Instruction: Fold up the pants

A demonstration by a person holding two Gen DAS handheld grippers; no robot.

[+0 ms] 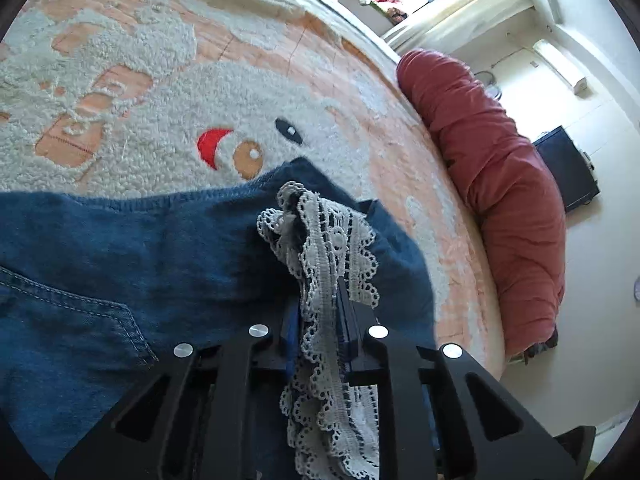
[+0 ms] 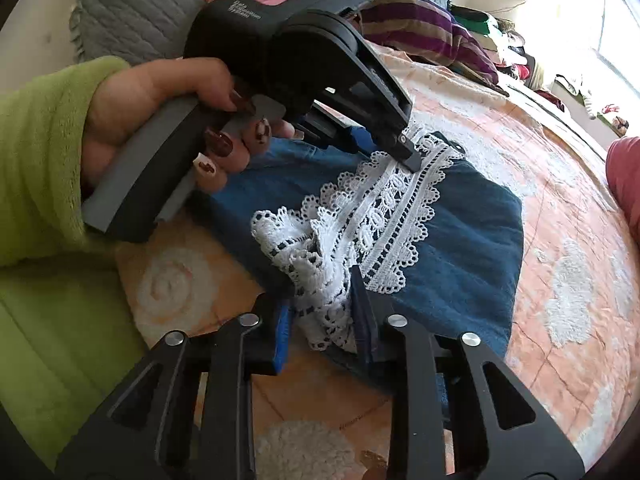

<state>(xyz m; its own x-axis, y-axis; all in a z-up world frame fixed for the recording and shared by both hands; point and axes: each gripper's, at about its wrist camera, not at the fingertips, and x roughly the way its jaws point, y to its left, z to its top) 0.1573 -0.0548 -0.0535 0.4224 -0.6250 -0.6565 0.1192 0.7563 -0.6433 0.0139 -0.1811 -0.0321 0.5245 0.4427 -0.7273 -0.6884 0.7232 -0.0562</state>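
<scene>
The blue denim pants [image 2: 452,240] lie on the peach-and-white fleece bedspread [image 2: 568,280] of a bed, their legs ending in a white lace hem [image 2: 384,216]. Taking that lace hem as the landmark: the left gripper [image 1: 318,320] has its fingers [image 1: 348,312] closed on one end of the hem, the lace bunched and standing up between them. In the right wrist view the left hand [image 2: 160,120], with dark painted nails and a lime-green sleeve [image 2: 44,152], holds that gripper's handle above the far end of the hem. The right gripper [image 2: 322,320] grips the hem's near, crumpled end, its fingers [image 2: 362,304] pressed against the lace on both sides. Beyond the hem a red rolled quilt [image 1: 500,184] lies along the bed's edge, and behind the left hand a grey quilted pillow [image 2: 140,4] and striped cloth [image 2: 432,24] sit at the head of the bed.
</scene>
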